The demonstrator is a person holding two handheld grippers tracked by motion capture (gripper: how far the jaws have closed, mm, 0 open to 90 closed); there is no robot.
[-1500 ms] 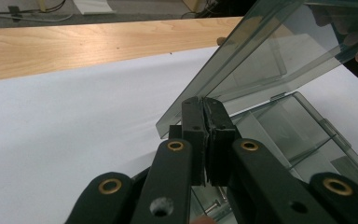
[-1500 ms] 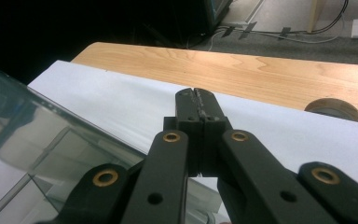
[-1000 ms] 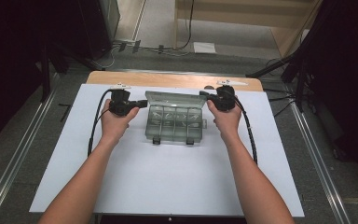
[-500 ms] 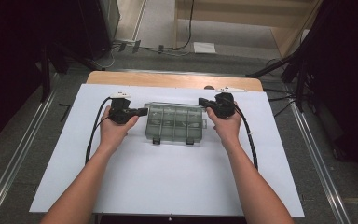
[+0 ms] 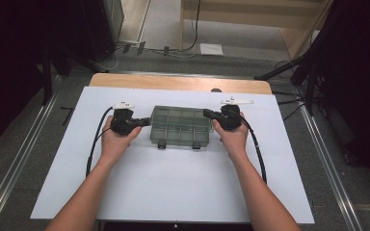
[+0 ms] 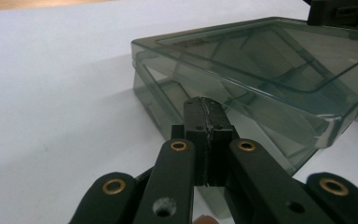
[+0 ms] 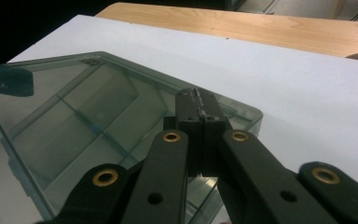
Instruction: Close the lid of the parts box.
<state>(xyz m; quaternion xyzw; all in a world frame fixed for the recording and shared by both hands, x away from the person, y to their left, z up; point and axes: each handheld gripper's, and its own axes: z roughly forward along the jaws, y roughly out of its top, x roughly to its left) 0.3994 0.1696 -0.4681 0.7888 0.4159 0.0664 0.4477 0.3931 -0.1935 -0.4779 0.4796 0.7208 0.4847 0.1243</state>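
At each end of the clear box (image 5: 181, 126), left claw (image 5: 146, 121) and right claw (image 5: 207, 113) are closed, empty.

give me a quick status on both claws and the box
Left claw shut, empty, at the left end of the smoky clear plastic compartment box. Right claw shut, empty, at its right end. Lid down, box flat on white sheet. Nothing in the way.

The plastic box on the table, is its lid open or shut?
Shut. The lid lies flat on the plastic box, and both front latches hang down over its front wall.
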